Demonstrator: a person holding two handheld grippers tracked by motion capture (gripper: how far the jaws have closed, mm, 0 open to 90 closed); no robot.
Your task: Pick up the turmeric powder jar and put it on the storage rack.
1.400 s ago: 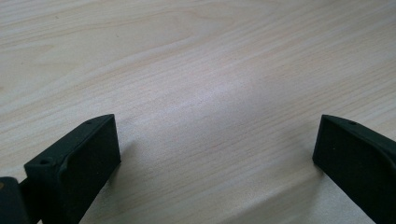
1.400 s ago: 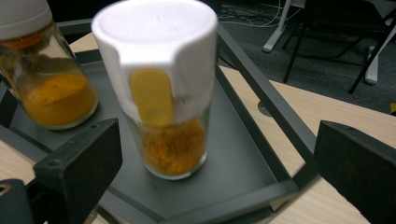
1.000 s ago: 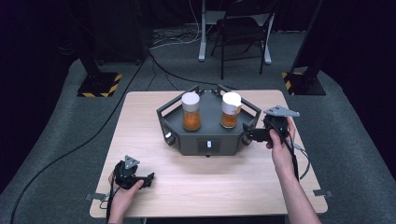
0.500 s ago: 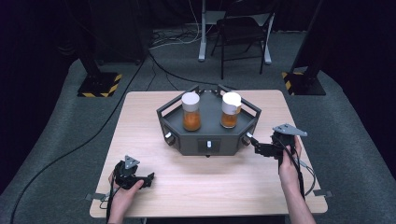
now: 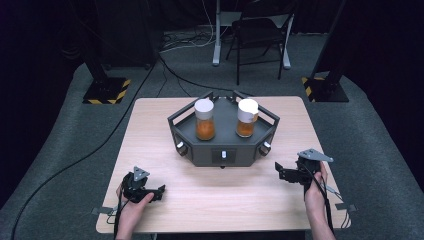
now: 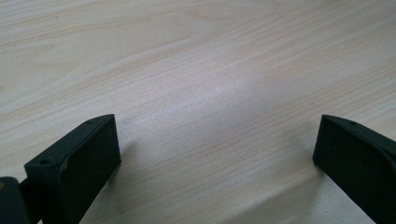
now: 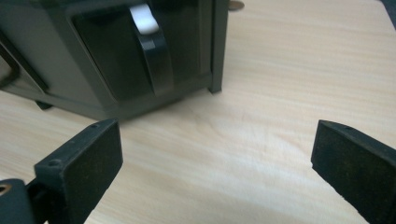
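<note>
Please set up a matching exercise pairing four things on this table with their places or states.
Things:
1. left claw
2. right claw
3. left jar
4. right jar

Descriptions:
A. open, beside the dark device's right corner
B. white cap tilted
C. open, over bare wood at the table's near left
D. white cap level, deeper orange contents

Pairs: 1-C, 2-A, 3-D, 4-B

Dark base unit (image 7: 116, 56) cropped, slightly blurred.
</note>
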